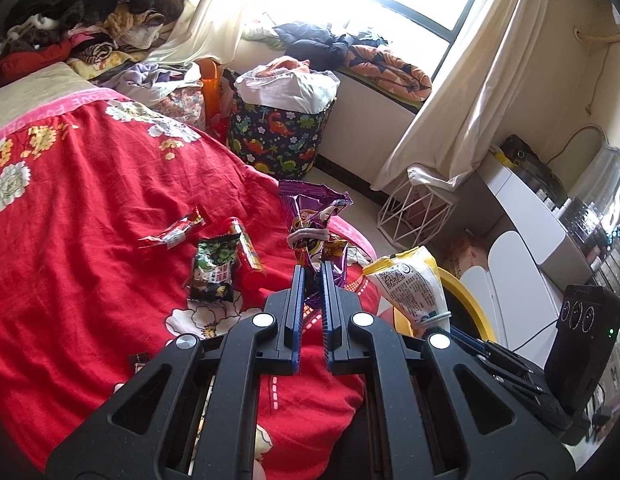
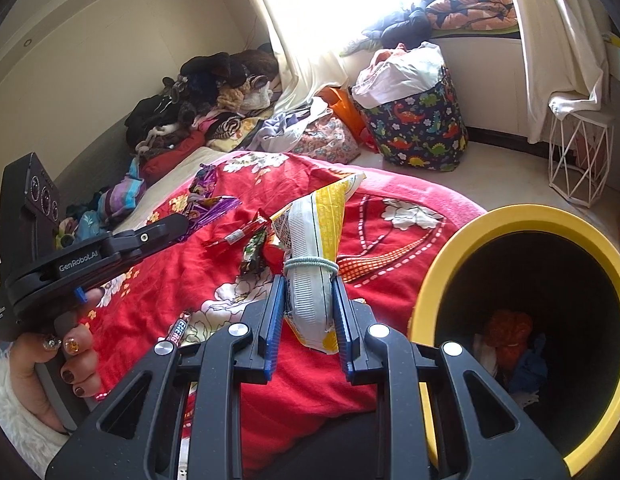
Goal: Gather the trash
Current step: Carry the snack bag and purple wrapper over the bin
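Trash is lying scattered on the red floral bedspread (image 1: 89, 208), which serves as the landmark for everything else.

From the left wrist view, the left gripper (image 1: 313, 276) is pinching a purple snack wrapper (image 1: 310, 220) between nearly closed jaws, the wrapper standing up above the bedspread with a hair tie looped around it. On the bedspread, just left of that wrapper, a green-and-black packet (image 1: 211, 272) is lying beside a red stick wrapper (image 1: 245, 252), and a small red-and-clear wrapper (image 1: 173, 232) is resting a little further left. Off the bedspread's right edge, a yellow-and-white bag (image 1: 410, 284) is showing in front of the yellow-rimmed bin (image 1: 476, 304).

From the right wrist view, the right gripper (image 2: 310, 304) is clamping that yellow-and-white bag (image 2: 314, 240) between narrowly spaced jaws, holding it above the bedspread (image 2: 310, 380). The yellow-rimmed bin (image 2: 442, 264) is standing just beside the bedspread's right edge, tilted toward the camera, with crumpled items inside. At the bedspread's left side, a person's hand (image 2: 49, 364) is gripping the other tool's handle.
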A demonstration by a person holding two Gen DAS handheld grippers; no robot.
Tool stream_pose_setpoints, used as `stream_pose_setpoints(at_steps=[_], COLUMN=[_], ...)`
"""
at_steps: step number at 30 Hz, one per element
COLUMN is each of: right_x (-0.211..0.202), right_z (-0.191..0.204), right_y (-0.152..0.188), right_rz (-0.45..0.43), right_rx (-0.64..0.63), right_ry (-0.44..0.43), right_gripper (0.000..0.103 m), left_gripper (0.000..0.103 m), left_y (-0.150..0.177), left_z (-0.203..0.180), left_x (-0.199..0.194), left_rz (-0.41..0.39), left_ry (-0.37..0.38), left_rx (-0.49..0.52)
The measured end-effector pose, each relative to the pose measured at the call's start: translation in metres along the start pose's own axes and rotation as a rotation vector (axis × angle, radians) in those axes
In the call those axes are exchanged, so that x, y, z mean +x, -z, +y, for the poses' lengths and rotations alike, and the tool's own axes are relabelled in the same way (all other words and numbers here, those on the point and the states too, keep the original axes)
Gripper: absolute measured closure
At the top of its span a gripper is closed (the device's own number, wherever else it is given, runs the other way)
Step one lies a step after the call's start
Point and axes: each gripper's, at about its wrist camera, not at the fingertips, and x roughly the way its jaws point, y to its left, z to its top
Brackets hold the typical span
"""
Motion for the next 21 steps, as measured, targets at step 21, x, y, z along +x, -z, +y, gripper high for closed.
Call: stream_pose_setpoints(at_steps=[21], right_x=[-0.025], right_z=[-0.03], right_y=[0.004], right_rz=[-0.042], right_rx=[0.07], right_ry=[0.06], right_gripper=[0.08], left_gripper=[0.099], left_y=[0.008], left_z=[-0.029], left_x=[0.007], left_rz=[0.026], left_ry=[0.05], left_rx=[0.069])
